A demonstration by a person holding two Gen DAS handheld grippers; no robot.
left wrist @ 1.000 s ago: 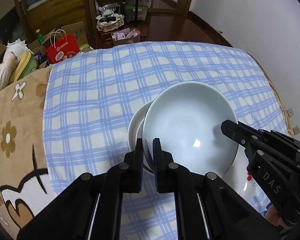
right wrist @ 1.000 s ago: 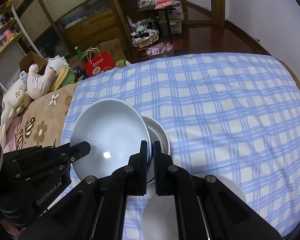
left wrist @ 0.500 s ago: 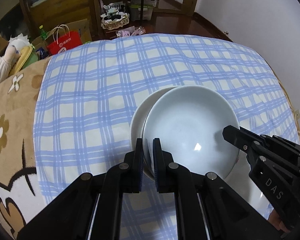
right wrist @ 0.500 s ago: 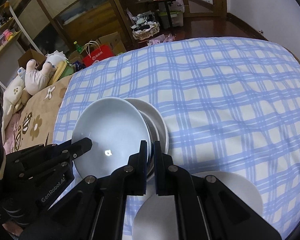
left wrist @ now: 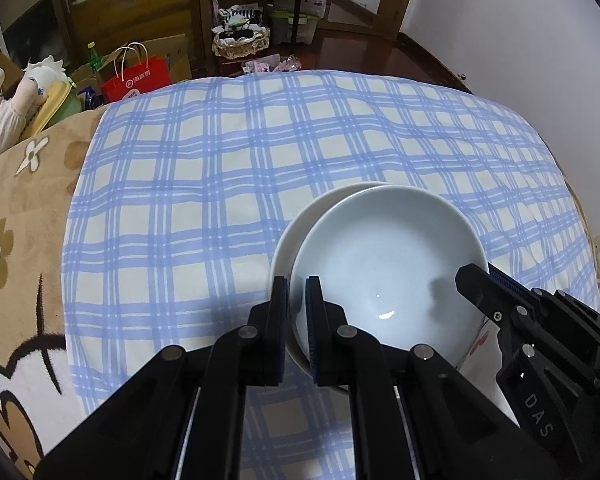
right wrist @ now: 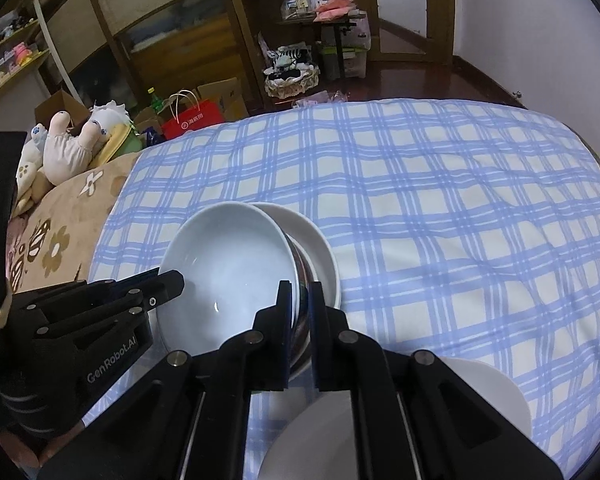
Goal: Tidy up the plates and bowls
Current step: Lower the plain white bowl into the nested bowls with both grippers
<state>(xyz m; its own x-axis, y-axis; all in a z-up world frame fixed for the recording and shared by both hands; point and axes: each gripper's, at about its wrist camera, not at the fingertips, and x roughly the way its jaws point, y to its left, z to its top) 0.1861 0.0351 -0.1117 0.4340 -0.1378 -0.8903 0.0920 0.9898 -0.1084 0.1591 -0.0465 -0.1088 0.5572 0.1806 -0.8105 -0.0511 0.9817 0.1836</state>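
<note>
The wide, pale blue-white glazed ceramic bowl sits in my two claws over the near part of the bed, just inside its near edge, above a shallower white ceramic dish whose rim shows beyond it. My left claw pinches the bowl's near-left rim, one finger inside the wall and one outside, with only the thickness of the rim between them. My right claw is clamped the same way on the opposite rim, where a dark painted band on the bowl's outer wall shows between the fingers. Whether the bowl already rests in the dish or hangs just above it I cannot tell.

I judge the bowl stiff, fairly heavy and brittle, and its glaze slick, so a pinch at one point could let it pivot or slide. Two grips on opposite sides of the rim keep it level, and I would let go only once it sits flat.

A flat white plate lies at the bed's near right corner, partly under my right claw. All of it rests on the blue-and-cream checked cloth, with a brown flower-patterned blanket along the bed's left side.
</note>
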